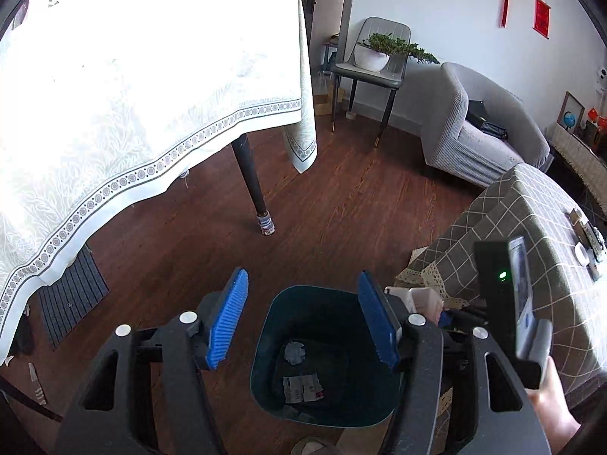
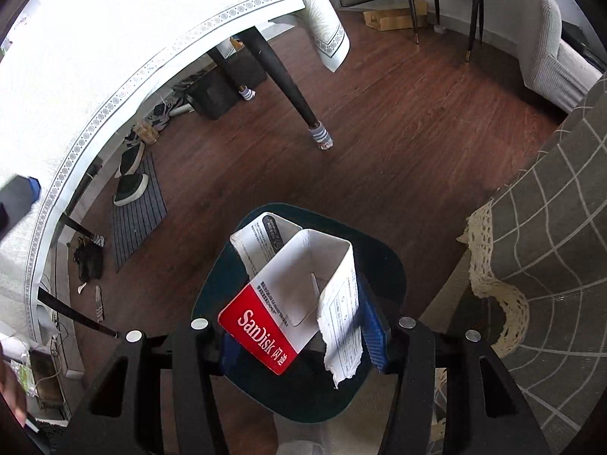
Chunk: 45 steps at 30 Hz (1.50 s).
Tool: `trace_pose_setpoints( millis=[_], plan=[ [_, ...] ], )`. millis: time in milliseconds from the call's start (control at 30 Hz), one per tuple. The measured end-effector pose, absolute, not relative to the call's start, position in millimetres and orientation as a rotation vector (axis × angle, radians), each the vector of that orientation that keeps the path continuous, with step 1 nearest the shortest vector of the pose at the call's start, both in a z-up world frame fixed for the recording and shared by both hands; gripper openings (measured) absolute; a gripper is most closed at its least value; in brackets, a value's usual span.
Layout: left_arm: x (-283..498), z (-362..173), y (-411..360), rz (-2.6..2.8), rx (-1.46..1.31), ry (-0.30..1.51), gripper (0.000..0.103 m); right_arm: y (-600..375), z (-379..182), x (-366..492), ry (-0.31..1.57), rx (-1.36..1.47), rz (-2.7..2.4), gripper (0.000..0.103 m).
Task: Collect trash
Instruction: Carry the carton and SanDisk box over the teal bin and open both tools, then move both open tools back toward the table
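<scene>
SanDisk box (image 2: 288,295), clamped in right gripper (image 2: 303,341), hangs over bin (image 2: 383,265); left gripper (image 1: 303,318) open.

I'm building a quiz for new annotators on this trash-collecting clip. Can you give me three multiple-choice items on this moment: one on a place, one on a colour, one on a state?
1. Where is the crumpled paper ball?
A. Inside the bin
B. On the white tablecloth
C. On the grey sofa

2. What colour is the band with the brand name on the opened carton?
A. Green
B. Red
C. Yellow

3. How is the left gripper?
A. Shut on a carton
B. Shut on a paper ball
C. Open, holding nothing

Answers:
1 A: it lies on the floor of the dark bin beside a flattened wrapper.
2 B: white lettering on red.
3 C: its blue pads stand apart, with only the bin seen between them.
</scene>
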State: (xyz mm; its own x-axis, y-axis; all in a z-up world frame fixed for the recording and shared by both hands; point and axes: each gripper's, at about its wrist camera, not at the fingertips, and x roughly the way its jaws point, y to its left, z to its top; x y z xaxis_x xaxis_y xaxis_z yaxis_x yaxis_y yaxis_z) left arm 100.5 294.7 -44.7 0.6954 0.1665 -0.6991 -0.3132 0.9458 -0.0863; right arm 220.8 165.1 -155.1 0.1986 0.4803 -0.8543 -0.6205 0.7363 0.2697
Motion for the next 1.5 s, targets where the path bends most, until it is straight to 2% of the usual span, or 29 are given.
trace_pose_setpoints(
  millis=[67, 233, 433, 600, 900, 1033, 1500],
  plan=[
    [98.8, -38.0, 293.7, 0.260, -0.217, 0.742, 0.053, 168.9, -164.4, 218.3, 1.152, -0.177, 0.773, 0.054],
    [96.3, -29.0, 291.1, 0.239, -0.238, 0.722, 0.044, 174.0, -187.4, 219.5, 1.209, -0.211, 0.756, 0.055],
    [95.0, -25.4, 286.2, 0.208, -0.262, 0.708, 0.043, 177.7, -201.7, 214.9, 1.231, -0.230, 0.747, 0.061],
    [89.0, -17.4, 281.4, 0.197, -0.275, 0.673, 0.042, 179.8, -209.8, 211.3, 1.258, -0.245, 0.768, 0.075],
    [80.7, 2.4, 279.3, 0.208, -0.276, 0.612, 0.042, 176.0, -197.5, 207.3, 1.209, -0.242, 0.799, 0.075],
    [75.7, 11.2, 282.6, 0.218, -0.289, 0.579, 0.044, 173.1, -177.4, 201.9, 1.148, -0.240, 0.825, 0.075],
    [73.5, 44.5, 249.8, 0.176, -0.242, 0.464, 0.063, 145.4, -79.5, 177.4, 0.844, -0.317, 0.914, 0.073]
  ],
)
